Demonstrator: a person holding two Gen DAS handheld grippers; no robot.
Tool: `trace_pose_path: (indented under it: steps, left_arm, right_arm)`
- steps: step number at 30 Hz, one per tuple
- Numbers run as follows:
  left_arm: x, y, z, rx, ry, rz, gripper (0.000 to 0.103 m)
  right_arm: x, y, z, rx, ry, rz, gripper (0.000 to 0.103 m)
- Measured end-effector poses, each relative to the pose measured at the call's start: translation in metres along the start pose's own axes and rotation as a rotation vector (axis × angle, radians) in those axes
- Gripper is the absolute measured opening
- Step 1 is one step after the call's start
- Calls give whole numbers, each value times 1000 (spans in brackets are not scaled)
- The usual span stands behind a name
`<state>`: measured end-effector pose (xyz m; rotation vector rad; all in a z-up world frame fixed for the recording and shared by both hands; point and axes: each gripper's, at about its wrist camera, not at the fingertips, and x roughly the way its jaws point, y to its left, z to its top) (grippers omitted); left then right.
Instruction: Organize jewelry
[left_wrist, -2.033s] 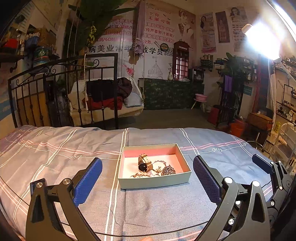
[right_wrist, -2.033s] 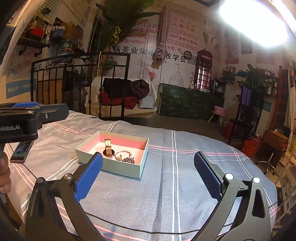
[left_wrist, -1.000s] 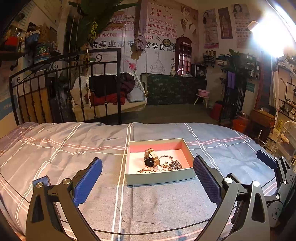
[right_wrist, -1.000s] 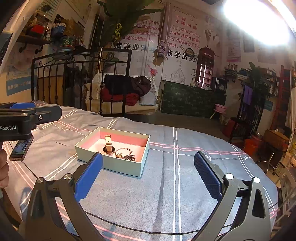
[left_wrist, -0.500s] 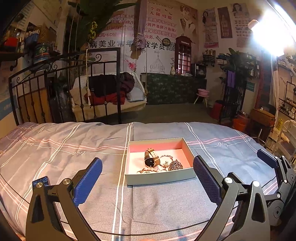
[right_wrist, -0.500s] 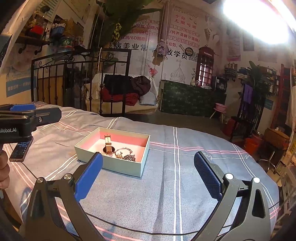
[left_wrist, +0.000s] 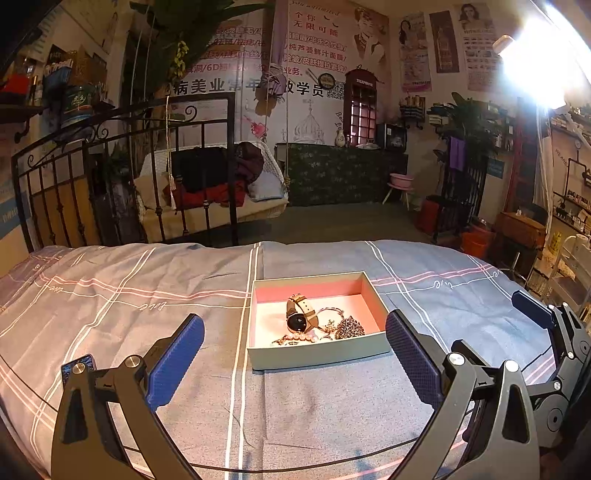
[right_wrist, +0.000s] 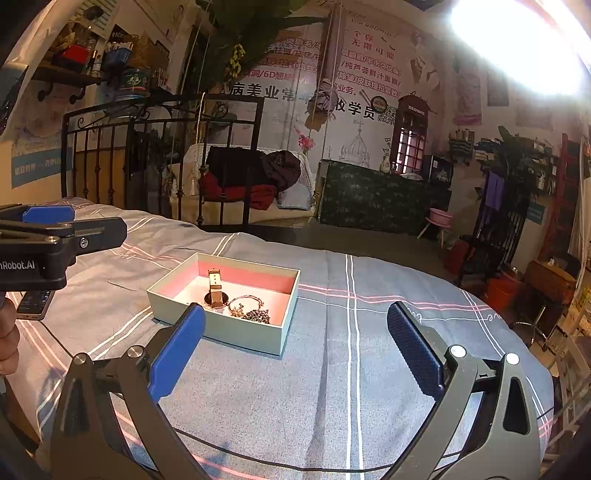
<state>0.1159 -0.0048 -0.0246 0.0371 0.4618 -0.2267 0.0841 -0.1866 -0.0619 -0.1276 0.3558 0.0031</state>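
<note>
Inside the shallow pale green cardboard box with pink lining (left_wrist: 317, 354), the small tangled chains and beads (left_wrist: 325, 330) blur together; in the right wrist view its near wall (right_wrist: 236, 328) hides some, and a dark phone (right_wrist: 33, 304) left of it is half hidden.

Cluttered, poster-lined room under one harsh lamp

A bright lamp (left_wrist: 535, 62) glares upper right; a black iron bedframe (left_wrist: 122, 177) backs the plaid-covered bed (left_wrist: 110, 295), with a hanging swing seat (left_wrist: 210, 199) and red phone-booth cabinet (left_wrist: 360, 107) beyond.

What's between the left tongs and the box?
Only bare striped bedsheet lies between the left tongs and the box, seen in the left wrist view.
</note>
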Motion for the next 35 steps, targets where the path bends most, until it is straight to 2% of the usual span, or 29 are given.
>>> trace_pose_path:
  steps: [25,28,35]
  left_arm:
    - [3,-4,0,-16,22,-18,97]
    - [-1,-7,-1,1,2,11,97]
    - [6,-1,0,-39,47,28,97]
  right_arm:
    - [6,2,-1,-12,18,20,97]
    - [7,3,-1,-15,19,20,97]
    - [7,4,-2,-15,19,24,97]
